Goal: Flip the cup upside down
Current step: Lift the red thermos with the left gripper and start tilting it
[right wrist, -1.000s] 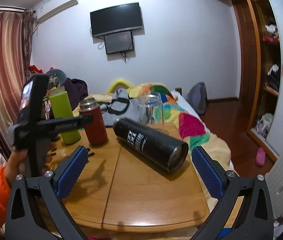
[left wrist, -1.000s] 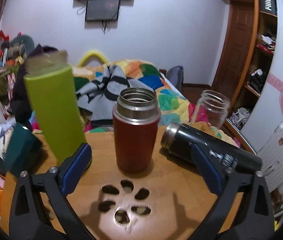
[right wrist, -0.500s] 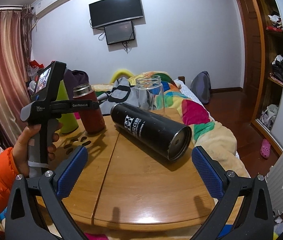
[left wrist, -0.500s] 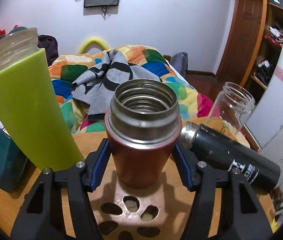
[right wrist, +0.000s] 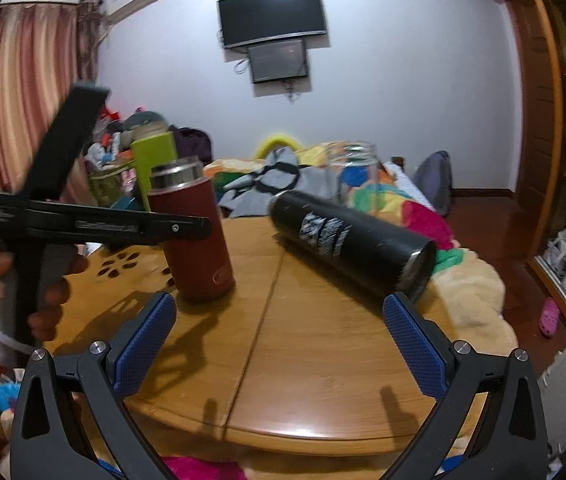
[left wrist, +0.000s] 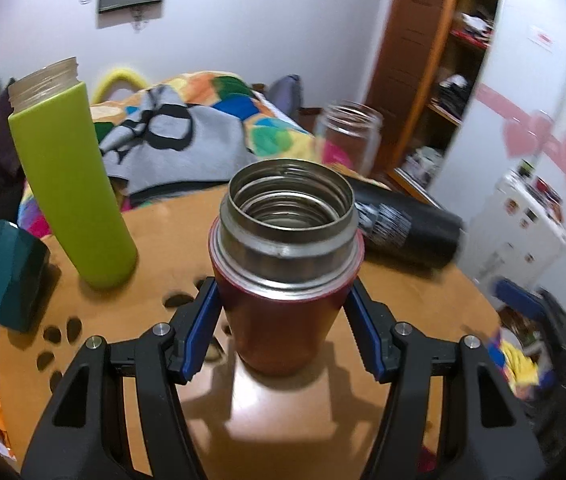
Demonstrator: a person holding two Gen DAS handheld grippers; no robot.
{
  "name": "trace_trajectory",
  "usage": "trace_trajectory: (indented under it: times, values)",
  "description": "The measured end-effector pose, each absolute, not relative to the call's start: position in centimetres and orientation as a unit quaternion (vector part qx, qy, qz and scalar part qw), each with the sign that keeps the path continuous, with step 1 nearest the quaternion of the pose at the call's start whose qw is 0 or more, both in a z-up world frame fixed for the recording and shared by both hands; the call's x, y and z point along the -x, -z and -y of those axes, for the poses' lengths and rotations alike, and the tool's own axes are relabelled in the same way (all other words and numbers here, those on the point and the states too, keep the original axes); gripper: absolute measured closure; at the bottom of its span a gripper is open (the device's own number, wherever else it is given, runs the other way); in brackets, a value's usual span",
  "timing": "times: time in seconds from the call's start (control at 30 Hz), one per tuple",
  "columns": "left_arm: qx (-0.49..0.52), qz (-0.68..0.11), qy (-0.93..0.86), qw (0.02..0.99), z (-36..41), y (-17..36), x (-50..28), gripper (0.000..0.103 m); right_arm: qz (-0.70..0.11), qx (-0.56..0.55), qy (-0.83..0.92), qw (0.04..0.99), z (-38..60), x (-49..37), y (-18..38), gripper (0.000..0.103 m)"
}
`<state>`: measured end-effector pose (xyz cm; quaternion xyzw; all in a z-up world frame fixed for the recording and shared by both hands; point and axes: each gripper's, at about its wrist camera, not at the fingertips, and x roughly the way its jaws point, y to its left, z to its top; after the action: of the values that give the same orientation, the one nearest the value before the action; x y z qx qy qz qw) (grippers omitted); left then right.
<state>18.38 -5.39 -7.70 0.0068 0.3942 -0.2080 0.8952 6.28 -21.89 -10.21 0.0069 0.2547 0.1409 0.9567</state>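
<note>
Cup (left wrist: 283,264): matt red body, shiny steel rim. Table (right wrist: 315,360): glossy wood. Jar (left wrist: 349,136): clear glass.

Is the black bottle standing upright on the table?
No. The black bottle lies on its side on the table, right of the upright red cup.

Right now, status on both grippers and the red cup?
Left gripper shut on red cup, cup upright, mouth up, tilting off table. Right gripper open, empty. Black flask lying beside, green bottle standing close.
</note>
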Motion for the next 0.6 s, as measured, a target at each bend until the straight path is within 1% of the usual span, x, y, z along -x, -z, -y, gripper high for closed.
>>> trace_trajectory:
  times: [0.23, 0.43, 0.5, 0.57, 0.6]
  values:
    - [0.004, -0.402, 0.261, 0.878, 5.4, 7.1, -13.9, 0.042, -0.258, 0.019, -0.214, 0.942, 19.0, -5.8, 11.7, 0.000]
    - [0.053, -0.418, 0.294, 0.858, 4.1, 7.2, -12.1, 0.042, -0.254, 0.037, -0.256, 0.932, 17.0, -5.7, 12.4, 0.001]
    - [0.076, -0.423, 0.305, 0.850, 3.5, 7.4, -12.0, 0.042, -0.256, 0.048, -0.261, 0.929, 16.3, -5.8, 12.5, 0.006]
    - [0.093, -0.425, 0.312, 0.844, 2.9, 7.6, -12.0, 0.042, -0.265, 0.052, -0.274, 0.923, 15.5, -6.0, 12.8, 0.018]
    - [0.100, -0.425, 0.314, 0.843, 2.7, 7.6, -12.0, 0.042, -0.271, 0.052, -0.278, 0.920, 15.2, -6.2, 12.9, 0.020]
